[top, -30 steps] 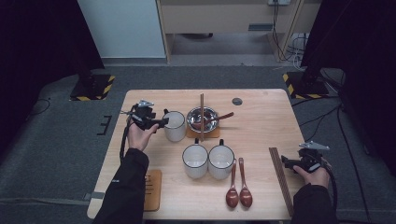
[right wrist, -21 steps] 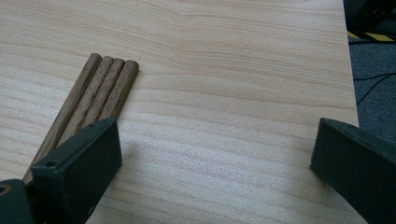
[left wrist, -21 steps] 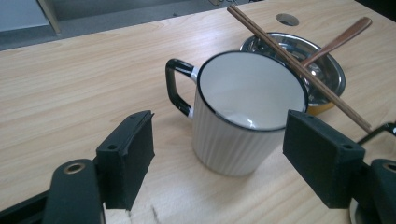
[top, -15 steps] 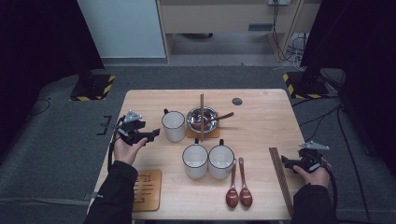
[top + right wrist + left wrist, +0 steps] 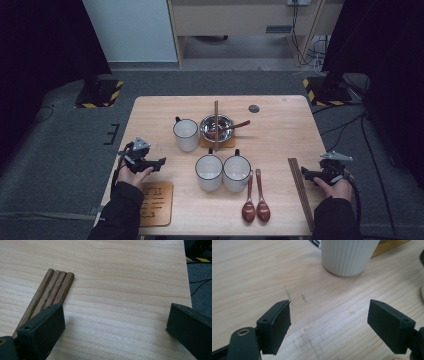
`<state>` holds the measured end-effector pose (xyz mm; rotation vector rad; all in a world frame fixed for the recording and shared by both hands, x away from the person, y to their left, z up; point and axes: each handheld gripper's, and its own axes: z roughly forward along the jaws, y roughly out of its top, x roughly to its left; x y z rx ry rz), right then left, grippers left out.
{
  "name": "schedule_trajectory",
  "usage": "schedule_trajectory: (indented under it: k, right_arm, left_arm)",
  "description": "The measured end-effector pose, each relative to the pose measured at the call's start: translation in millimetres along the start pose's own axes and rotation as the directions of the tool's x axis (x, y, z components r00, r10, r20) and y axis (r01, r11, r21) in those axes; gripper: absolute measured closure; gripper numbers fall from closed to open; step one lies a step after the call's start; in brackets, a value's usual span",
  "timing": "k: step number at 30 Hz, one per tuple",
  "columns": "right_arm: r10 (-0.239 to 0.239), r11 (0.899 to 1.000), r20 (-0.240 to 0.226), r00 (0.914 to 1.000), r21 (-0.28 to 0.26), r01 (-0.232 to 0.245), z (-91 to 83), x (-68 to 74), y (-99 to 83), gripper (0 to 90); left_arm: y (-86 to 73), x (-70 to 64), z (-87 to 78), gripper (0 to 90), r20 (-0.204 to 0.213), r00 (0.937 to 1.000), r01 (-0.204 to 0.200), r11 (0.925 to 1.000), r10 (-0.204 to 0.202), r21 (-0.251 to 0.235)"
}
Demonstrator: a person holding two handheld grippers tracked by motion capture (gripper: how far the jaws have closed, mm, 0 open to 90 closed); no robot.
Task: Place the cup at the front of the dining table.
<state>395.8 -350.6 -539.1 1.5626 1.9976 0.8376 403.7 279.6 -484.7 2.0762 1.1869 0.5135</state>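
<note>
My left gripper (image 5: pixel 159 162) hovers open over the table's left edge, with nothing between its jaws. In the left gripper view the left gripper (image 5: pixel 329 317) points at a ribbed white mug (image 5: pixel 348 255), which stands well ahead of the jaws. That mug (image 5: pixel 186 134) stands left of a metal bowl (image 5: pixel 216 127). My right gripper (image 5: pixel 305 175) is open near the right edge, beside a bundle of wooden chopsticks (image 5: pixel 300 192). In the right gripper view the chopsticks (image 5: pixel 53 287) lie by the left jaw of the right gripper (image 5: pixel 115 320).
Two more white mugs (image 5: pixel 209 171) (image 5: pixel 236 173) stand side by side at the middle front. Two dark wooden spoons (image 5: pixel 255 206) lie to their right. A wooden coaster (image 5: pixel 156 202) lies at the front left. The bowl holds a spoon, and a chopstick (image 5: pixel 216 116) lies across it.
My left gripper has drawn away from the far-left mug, moving left and back toward the person's side. The mug stays where it was. The right gripper has not moved.
</note>
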Motion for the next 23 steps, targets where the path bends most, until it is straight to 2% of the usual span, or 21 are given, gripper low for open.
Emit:
schedule_trajectory:
  k: [9, 15, 23]
  right_arm:
    - [0.001, 1.000, 0.000, 1.0000, 0.000, -0.001, -0.1, 0.1, 0.0, 1.8]
    - [-0.002, 1.000, -0.001, 1.0000, 0.003, 0.002, -0.4, 0.0, -0.2, 1.7]
    - [-0.004, 1.000, -0.003, 1.0000, 0.003, 0.004, -0.9, -0.1, -0.5, 1.8]
  left_arm:
    - [-21.3, 13.7, 3.2, 17.3, -0.046, 0.9988, 0.020, 0.9977, -0.017, 0.065]
    - [-33.2, 21.0, 7.2, 17.5, -0.064, 0.9975, 0.036, 0.9922, -0.029, 0.119]
    - [-39.3, 28.1, 9.3, 17.9, -0.082, 0.9958, 0.052, 0.9894, -0.041, 0.136]
